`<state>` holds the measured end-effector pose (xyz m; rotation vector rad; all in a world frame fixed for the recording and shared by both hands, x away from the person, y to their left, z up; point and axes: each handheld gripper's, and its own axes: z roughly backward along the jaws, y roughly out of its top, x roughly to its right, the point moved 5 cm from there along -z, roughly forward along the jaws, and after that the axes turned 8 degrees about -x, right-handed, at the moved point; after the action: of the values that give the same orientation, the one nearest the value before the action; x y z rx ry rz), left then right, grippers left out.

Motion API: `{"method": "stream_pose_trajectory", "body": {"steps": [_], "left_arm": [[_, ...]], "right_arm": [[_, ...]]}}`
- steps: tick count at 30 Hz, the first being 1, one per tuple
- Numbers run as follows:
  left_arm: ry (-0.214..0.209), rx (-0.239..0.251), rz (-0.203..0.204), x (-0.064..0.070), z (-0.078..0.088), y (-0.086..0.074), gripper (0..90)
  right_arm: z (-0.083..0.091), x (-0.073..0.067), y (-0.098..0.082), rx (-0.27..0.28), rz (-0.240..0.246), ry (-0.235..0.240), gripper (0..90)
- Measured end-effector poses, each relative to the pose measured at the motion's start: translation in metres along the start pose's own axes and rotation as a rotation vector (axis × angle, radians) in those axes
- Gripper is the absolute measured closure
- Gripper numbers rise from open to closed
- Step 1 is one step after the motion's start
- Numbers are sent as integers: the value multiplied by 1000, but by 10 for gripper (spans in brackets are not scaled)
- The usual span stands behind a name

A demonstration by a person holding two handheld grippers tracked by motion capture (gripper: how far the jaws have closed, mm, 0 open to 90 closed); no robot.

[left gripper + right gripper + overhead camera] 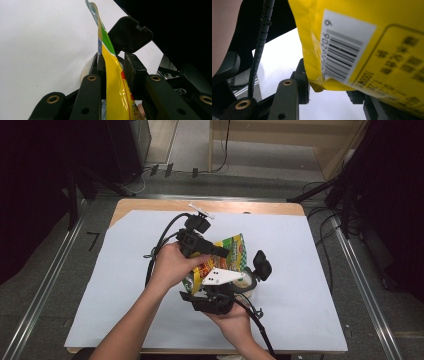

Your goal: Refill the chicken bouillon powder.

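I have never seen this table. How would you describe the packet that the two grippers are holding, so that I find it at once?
Look at the white sheet that covers the wooden table, then at its middle, where two hands meet. Between the left gripper and the right gripper stands a glossy yellow packet with green and red print. It is the one brightly coloured thing there, and its back bears a white barcode label.

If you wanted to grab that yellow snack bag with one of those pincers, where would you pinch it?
Probably at a flat sealed edge, coming in edge-on so one jaw lands on each face: the yellow bag is thin there, as the left gripper already shows.
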<state>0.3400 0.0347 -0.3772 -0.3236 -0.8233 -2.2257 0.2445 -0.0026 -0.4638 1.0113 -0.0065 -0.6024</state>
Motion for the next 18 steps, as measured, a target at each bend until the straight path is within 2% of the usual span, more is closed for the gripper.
{"method": "stream_pose_trajectory", "body": {"steps": [18], "left_arm": [[3, 2, -4, 1, 1, 0, 757]], "right_arm": [[0, 0, 1, 4, -3, -3, 618]]}}
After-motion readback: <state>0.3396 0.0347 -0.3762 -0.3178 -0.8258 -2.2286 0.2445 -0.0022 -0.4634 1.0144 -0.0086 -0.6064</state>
